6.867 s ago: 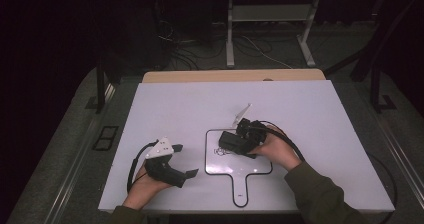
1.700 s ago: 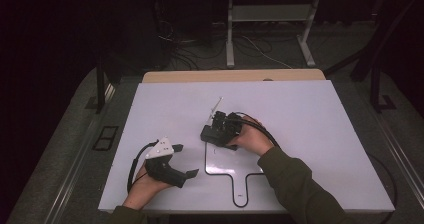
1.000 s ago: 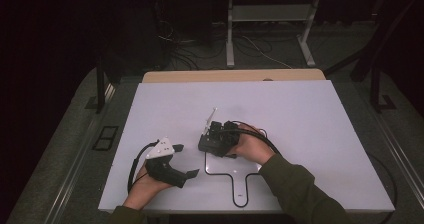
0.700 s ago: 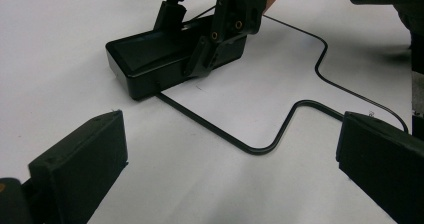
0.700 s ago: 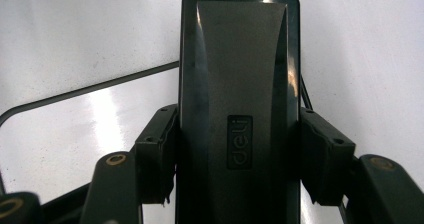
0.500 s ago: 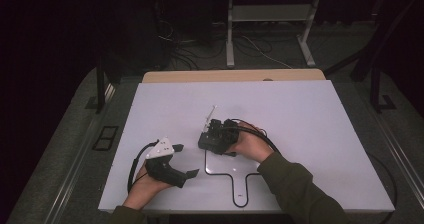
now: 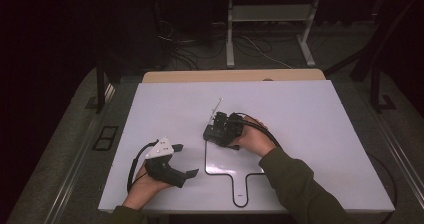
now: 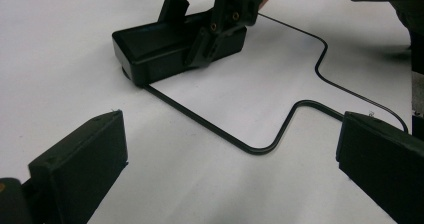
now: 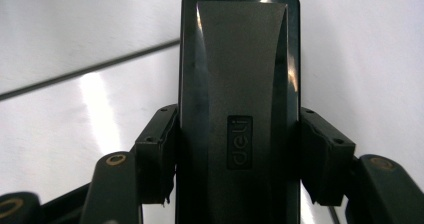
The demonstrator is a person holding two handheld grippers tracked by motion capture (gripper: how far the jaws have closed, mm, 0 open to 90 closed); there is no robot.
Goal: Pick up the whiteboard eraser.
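— So where does the black box (image 9: 239,109) sit?

— Near the middle of the white tabletop (image 7: 310,114), just at the 10 o'clock corner of a thin black wire outline (image 7: 220,171) that lies flat on the surface. In the right gripper view the box is a glossy oblong with "deli" embossed on its top, and it runs lengthwise away from the camera.

— Is it held?

— Yes. The right gripper (image 7: 216,130) has its jaws clamped on the box's two long sides, one pad pressed against each flank. In the left gripper view the box (image 8: 165,49) rests flat on the tabletop with one corner on the wire line.

— What is around it?

— The wire outline traces a rounded square with a narrow stem that runs toward 6 o'clock, the person's edge. A thin pale rod (image 7: 216,108) sticks up from the right gripper toward 12 o'clock. The person's right hand (image 7: 252,139) wraps the gripper body from the 4 o'clock side, in a dark green sleeve (image 7: 300,189).

— And the other gripper?

— The left gripper (image 7: 182,159) lies at about 8 o'clock from the box, well apart from it, held in the left hand (image 7: 142,189). Its jaws stand wide apart with only bare tabletop and a stretch of the wire between them.
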